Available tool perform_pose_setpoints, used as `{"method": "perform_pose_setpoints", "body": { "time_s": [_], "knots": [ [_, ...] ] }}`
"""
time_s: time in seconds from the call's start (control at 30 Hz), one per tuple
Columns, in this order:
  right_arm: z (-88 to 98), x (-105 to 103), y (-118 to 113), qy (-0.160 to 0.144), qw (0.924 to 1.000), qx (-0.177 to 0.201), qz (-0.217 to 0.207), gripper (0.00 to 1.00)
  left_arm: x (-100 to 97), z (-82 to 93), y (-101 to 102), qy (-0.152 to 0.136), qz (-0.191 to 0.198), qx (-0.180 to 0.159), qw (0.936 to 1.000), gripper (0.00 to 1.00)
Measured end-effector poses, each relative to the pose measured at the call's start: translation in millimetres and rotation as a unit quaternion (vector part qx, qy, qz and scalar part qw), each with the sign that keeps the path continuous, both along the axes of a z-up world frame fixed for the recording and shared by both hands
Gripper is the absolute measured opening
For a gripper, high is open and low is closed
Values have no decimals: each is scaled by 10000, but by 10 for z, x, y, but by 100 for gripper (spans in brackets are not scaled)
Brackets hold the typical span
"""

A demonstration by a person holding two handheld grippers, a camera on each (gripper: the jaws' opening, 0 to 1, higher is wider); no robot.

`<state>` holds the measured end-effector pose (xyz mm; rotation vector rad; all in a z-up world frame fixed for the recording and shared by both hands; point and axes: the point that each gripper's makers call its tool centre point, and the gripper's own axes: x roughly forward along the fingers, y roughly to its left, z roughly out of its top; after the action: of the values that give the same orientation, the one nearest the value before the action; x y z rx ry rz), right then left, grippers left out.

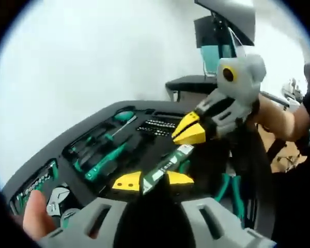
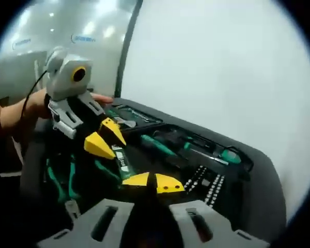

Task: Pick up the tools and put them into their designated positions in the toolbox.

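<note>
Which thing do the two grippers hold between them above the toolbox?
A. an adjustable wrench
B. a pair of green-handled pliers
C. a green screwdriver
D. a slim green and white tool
D: in the left gripper view the left gripper is shut on one end of the slim green and white tool, and the right gripper meets its other end above the toolbox.

Toolbox (image 1: pixel 93 121) matt black plastic — screwdrivers (image 1: pixel 104 157) w/ glossy green plastic handles — wrench (image 1: pixel 56 199) bare metal.
</note>
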<state>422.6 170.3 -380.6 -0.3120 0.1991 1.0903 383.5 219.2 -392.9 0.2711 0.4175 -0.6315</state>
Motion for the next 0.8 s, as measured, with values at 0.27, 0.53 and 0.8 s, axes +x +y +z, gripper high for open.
{"method": "perform_pose_setpoints", "body": {
  "time_s": [0.27, 0.53, 0.8],
  "knots": [
    [-34, -374, -396, 905, 9957, 122, -175, 17, 86, 4, 43, -204, 95, 576, 9981, 9],
    [-150, -328, -278, 496, 9974, -113, -513, 15, 129, 12, -10, -239, 60, 621, 9978, 8],
    [-170, -20, -73, 276, 9993, -198, -153, 15, 43, -56, 33, -100, 187, 421, 9989, 11]
  ]
}}
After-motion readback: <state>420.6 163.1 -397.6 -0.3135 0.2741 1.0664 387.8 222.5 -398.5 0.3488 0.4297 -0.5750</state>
